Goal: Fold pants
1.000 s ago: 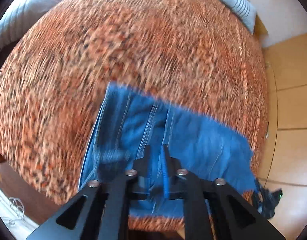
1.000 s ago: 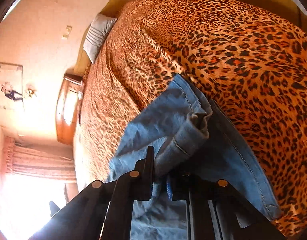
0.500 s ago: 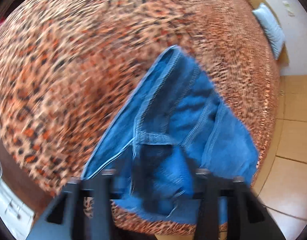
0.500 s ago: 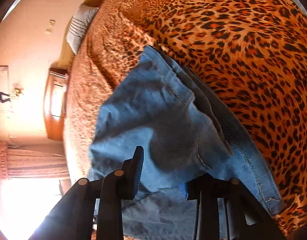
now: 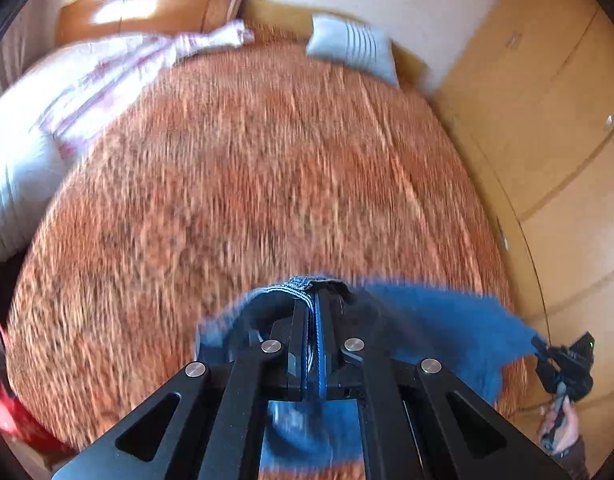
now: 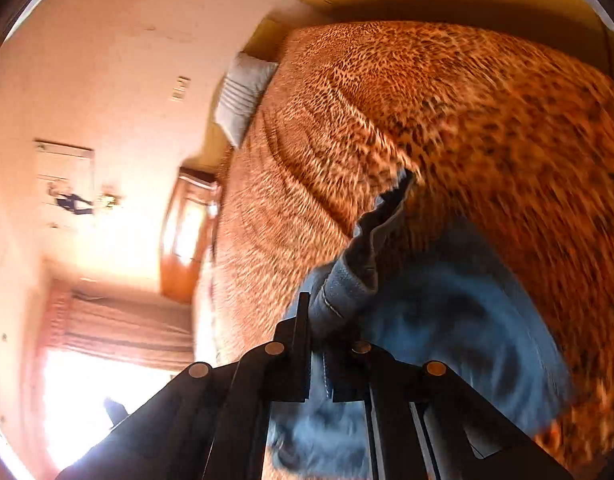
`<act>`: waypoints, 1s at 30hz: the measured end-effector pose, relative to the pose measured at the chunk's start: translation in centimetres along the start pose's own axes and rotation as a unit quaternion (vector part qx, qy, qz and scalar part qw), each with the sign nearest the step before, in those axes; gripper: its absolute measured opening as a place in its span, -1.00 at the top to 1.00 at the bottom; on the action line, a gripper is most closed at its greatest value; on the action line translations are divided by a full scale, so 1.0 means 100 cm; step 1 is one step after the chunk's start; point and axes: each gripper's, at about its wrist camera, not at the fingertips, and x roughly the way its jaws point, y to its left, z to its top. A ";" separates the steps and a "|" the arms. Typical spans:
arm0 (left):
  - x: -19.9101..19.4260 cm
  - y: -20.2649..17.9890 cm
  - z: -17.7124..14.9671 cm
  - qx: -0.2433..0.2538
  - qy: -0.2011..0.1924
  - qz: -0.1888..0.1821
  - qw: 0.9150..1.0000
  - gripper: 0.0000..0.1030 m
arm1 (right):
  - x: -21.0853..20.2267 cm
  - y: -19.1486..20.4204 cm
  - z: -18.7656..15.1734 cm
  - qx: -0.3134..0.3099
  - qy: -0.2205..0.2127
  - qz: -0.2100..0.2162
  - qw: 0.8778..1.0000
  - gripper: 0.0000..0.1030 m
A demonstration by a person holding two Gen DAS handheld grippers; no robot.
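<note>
Leopard-print bedspread [image 5: 267, 184] filling most of both views, badly smeared by motion; grey pillow [image 5: 353, 50] at the far end against the wall, white duvet [image 5: 47, 120] heaped along one side, wooden wardrobe [image 5: 555, 128] beside the bed.

Blue jeans [image 5: 435, 320] lifted at the near edge of the bed, stretched between the 2 claws and sagging below them, lower part likely touching the spread though blur prevents certainty. Judged heavy for cloth, limp yet thick; stiffest along seams and the band, so best taken there, deep in the jaws, since a shallow pinch on denim this weighty could slip.

Left gripper [image 5: 315, 308] clamped tight on a thick stitched edge, a doubled band poking up past the fingertips. Right gripper [image 6: 327, 320] likewise closed on a bunched, rippled hem or band [image 6: 371, 240], fabric rising ahead of the jaws; the same tool visible far right in the left view [image 5: 563, 364], held in a hand [image 5: 561, 428].

Hard to tell: which end of the jeans each claw holds, waistband or cuffs; number of layers already folded; whole outline cut off by the black gripper frames at bottom; fine print and creases lost in blur.
</note>
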 end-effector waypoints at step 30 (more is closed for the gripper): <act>0.032 0.055 -0.058 -0.027 0.031 -0.010 0.999 0.98 | 0.011 -0.033 -0.045 0.036 0.033 -0.024 0.999 0.95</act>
